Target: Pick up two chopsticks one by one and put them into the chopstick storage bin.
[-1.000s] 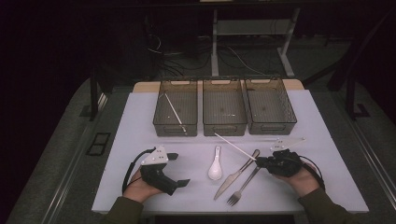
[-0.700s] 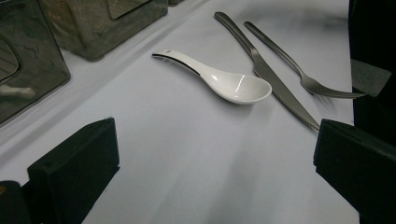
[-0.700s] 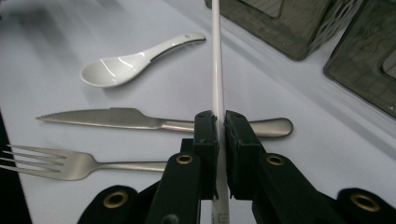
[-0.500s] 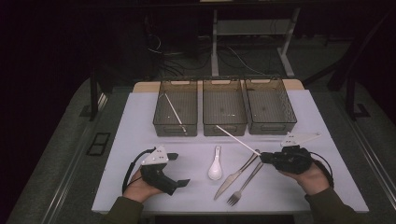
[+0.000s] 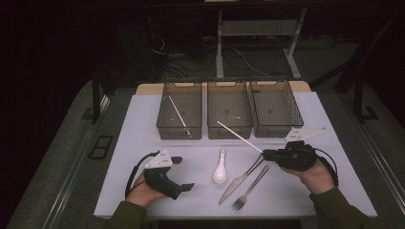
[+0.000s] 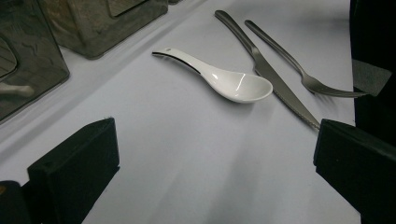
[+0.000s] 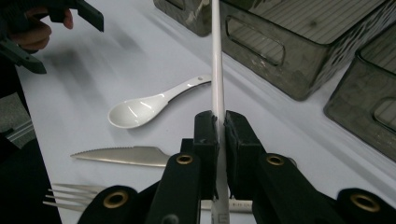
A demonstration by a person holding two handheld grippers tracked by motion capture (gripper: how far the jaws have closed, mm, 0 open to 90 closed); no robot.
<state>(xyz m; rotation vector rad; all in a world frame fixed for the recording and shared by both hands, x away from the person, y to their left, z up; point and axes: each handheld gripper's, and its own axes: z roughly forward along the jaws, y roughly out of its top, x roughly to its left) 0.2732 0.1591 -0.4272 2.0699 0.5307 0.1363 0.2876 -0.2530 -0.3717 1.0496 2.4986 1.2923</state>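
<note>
One white chopstick (image 7: 217, 70) had risen off the worktop (image 5: 143, 124), clamped in our right gripper (image 5: 265, 154), bin-bound; left gripper (image 5: 184, 172) jaws apart

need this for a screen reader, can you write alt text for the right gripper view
The right gripper has its two black jaws shut on a white chopstick that points away toward dark see-through bins. On the white table to its left lie a white spoon, a serrated knife and a fork.
</note>
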